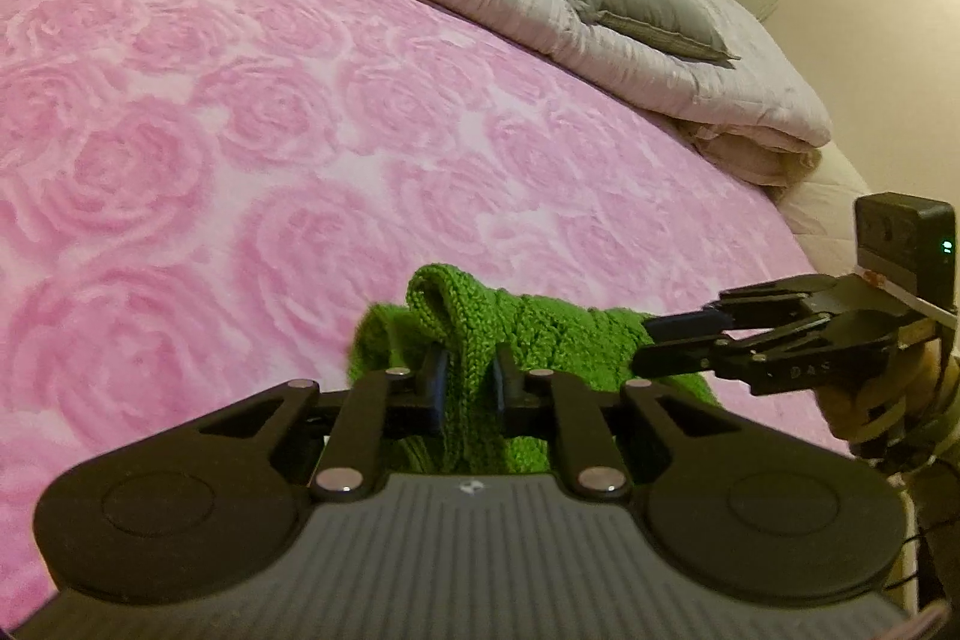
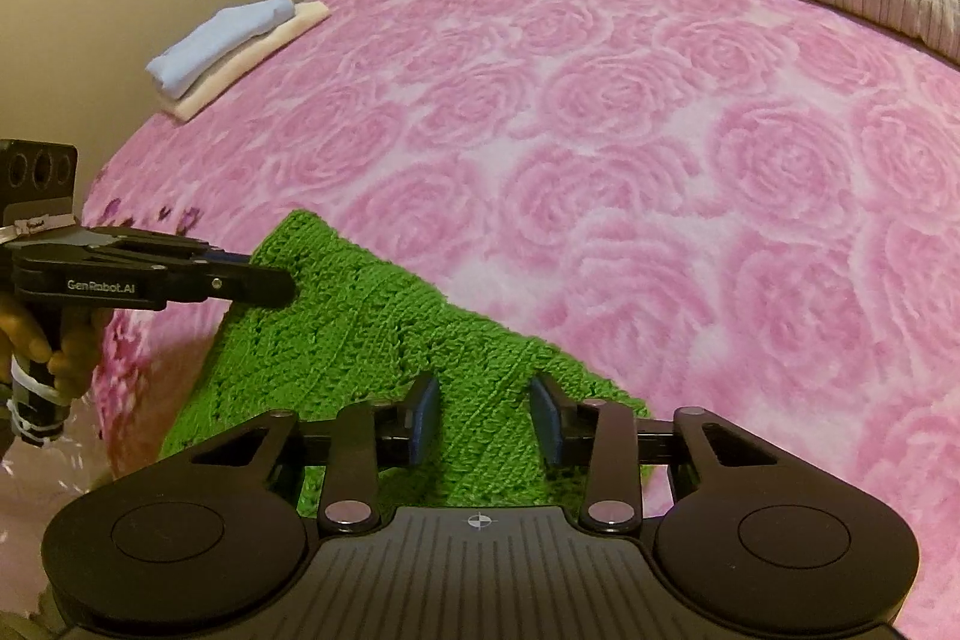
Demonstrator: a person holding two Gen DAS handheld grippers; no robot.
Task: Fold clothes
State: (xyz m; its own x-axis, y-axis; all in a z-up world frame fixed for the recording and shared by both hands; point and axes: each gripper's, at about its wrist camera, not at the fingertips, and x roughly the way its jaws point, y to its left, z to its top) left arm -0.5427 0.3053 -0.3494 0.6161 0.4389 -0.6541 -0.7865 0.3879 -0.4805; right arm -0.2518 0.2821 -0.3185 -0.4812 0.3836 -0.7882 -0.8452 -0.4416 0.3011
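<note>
The green knitted garment (chunky, ribbed) is stretched lengthwise between the grippers over the near edge of the pink rose-patterned blanket. It is pinched by the left gripper and the right gripper.

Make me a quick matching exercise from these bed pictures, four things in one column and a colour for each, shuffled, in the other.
Things:
1. knitted garment
2. bed blanket
3. top item of the folded stack
4. pillow

Colours:
A. light blue
B. grey
C. green
D. pink with a rose pattern

Pairs: 1-C, 2-D, 3-A, 4-B
</note>
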